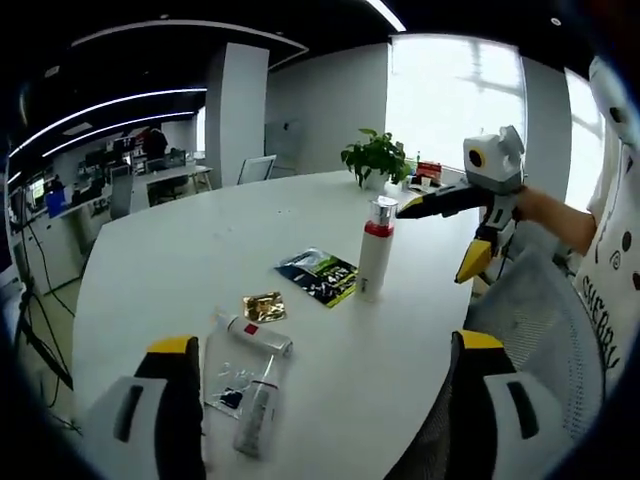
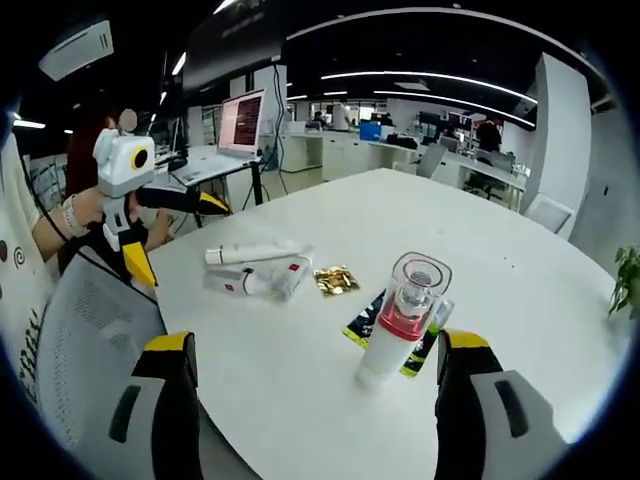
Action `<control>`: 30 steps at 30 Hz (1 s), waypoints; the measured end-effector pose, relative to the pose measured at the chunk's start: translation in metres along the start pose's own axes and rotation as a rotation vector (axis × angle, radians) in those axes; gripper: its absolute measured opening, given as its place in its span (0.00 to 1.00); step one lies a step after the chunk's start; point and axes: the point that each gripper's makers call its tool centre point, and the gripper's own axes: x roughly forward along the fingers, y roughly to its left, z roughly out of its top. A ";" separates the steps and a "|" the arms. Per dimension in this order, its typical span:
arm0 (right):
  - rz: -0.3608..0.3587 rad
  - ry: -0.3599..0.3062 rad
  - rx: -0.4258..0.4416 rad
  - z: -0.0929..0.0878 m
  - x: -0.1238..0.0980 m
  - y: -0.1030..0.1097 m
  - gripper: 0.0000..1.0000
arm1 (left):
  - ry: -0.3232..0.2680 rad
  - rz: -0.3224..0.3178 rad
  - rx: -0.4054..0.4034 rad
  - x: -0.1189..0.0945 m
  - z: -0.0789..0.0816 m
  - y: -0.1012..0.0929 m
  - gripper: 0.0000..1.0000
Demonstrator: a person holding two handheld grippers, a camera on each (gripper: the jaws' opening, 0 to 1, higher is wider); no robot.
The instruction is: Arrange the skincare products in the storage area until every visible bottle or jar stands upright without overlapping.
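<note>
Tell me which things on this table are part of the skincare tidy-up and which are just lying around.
Part of the job:
- upright white bottle with red band and clear cap
- two white tubes lying flat

Just lying about:
- gold foil packet
- dark printed sachet
- clear plastic bag
- potted plant

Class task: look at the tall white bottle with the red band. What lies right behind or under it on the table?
The white bottle stands upright on the white table. A dark printed sachet lies flat beside its base, partly hidden by it in the right gripper view. What the bottle's base covers cannot be seen.
</note>
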 end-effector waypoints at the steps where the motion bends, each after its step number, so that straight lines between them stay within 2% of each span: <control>1: -0.005 0.000 -0.006 -0.001 0.000 0.001 1.00 | 0.002 -0.002 0.004 -0.001 0.000 -0.003 0.99; 4: 0.000 0.005 -0.022 -0.002 -0.002 0.004 1.00 | 0.053 0.011 0.033 -0.003 -0.008 0.000 0.99; 7: 0.011 -0.019 -0.025 0.002 -0.003 0.008 1.00 | 0.046 0.002 0.026 -0.004 -0.007 0.003 0.99; 9: -0.003 -0.008 -0.031 0.000 -0.003 0.006 1.00 | 0.053 0.002 0.019 -0.005 -0.009 0.007 0.99; 13: 0.023 -0.007 -0.013 0.000 -0.004 0.014 1.00 | 0.080 0.032 0.014 -0.006 -0.017 0.019 0.99; 19: 0.009 -0.007 0.000 0.000 -0.006 0.013 1.00 | 0.104 0.068 -0.002 -0.006 -0.024 0.040 0.99; 22: 0.028 -0.031 0.022 0.003 -0.007 0.018 1.00 | 0.117 0.091 -0.013 -0.005 -0.028 0.051 0.99; 27: 0.018 -0.017 0.016 0.000 -0.006 0.018 1.00 | 0.135 0.114 -0.053 -0.004 -0.033 0.067 0.94; 30: 0.029 -0.010 0.030 -0.002 -0.006 0.021 1.00 | 0.173 0.131 -0.050 -0.003 -0.039 0.073 0.90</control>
